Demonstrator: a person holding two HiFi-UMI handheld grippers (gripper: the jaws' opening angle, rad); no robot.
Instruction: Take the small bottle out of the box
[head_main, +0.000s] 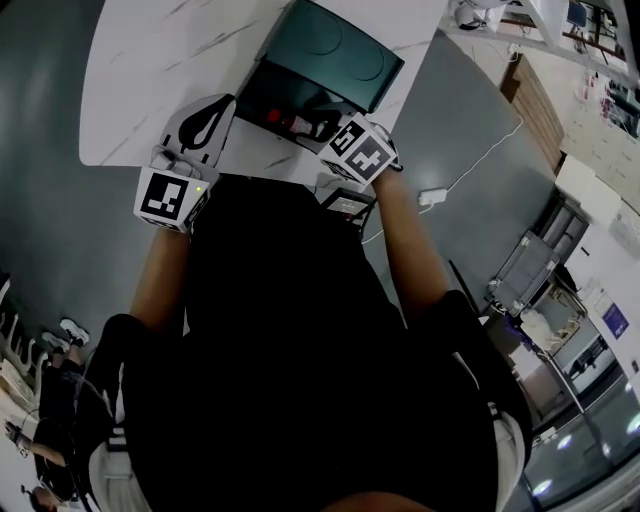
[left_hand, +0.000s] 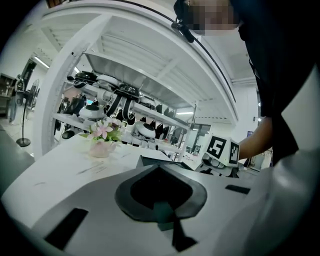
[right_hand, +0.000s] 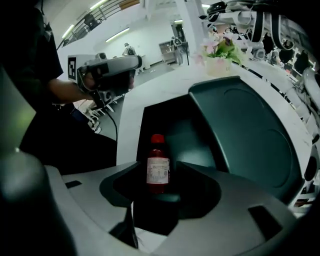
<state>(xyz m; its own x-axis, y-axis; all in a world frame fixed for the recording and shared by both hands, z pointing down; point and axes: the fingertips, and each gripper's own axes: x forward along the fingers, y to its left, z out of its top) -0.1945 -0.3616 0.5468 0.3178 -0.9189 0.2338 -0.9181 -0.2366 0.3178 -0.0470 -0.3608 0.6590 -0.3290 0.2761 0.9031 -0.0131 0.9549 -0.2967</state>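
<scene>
Marble table (head_main: 150, 60), open box (head_main: 330, 48) at upper centre: our right gripper (right_hand: 158, 166) straddles the upright bottle (right_hand: 158, 172), jaws spread, so we judge squeeze-and-lift next; left gripper (left_hand: 157, 168) pressed together, empty.

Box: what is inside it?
A small red bottle stands upright inside the box. The right tongs cover the near part of its floor, and the rest is too dark to read.

White marble table (head_main: 150, 60) on grey floor (head_main: 40, 150), shelves (left_hand: 65, 118) behind.
</scene>
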